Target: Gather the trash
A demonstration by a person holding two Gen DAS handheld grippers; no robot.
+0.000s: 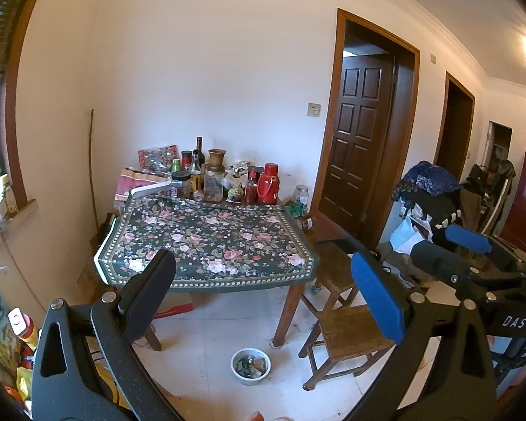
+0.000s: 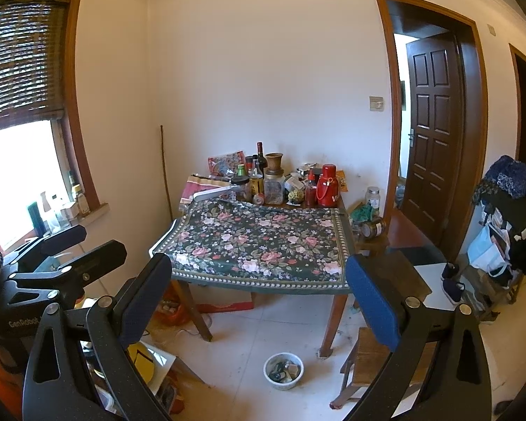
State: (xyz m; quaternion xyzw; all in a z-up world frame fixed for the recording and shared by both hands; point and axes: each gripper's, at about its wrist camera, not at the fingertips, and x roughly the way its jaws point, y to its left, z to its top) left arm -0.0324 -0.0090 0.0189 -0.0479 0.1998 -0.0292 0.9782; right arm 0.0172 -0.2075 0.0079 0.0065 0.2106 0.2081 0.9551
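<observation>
Your left gripper (image 1: 263, 294): fingers apart, nothing held | your right gripper (image 2: 259, 298): fingers apart, nothing held | white bowl (image 1: 250, 366) of scraps: floor, near table (image 1: 207, 242) leg.

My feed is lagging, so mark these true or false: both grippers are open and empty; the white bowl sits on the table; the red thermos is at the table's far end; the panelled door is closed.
1. Left gripper and right gripper are open and empty: true.
2. The white bowl sits on the table: false, it is on the floor by a table leg.
3. The red thermos stands at the far end: true.
4. The panelled door is closed: false, it stands open.
</observation>
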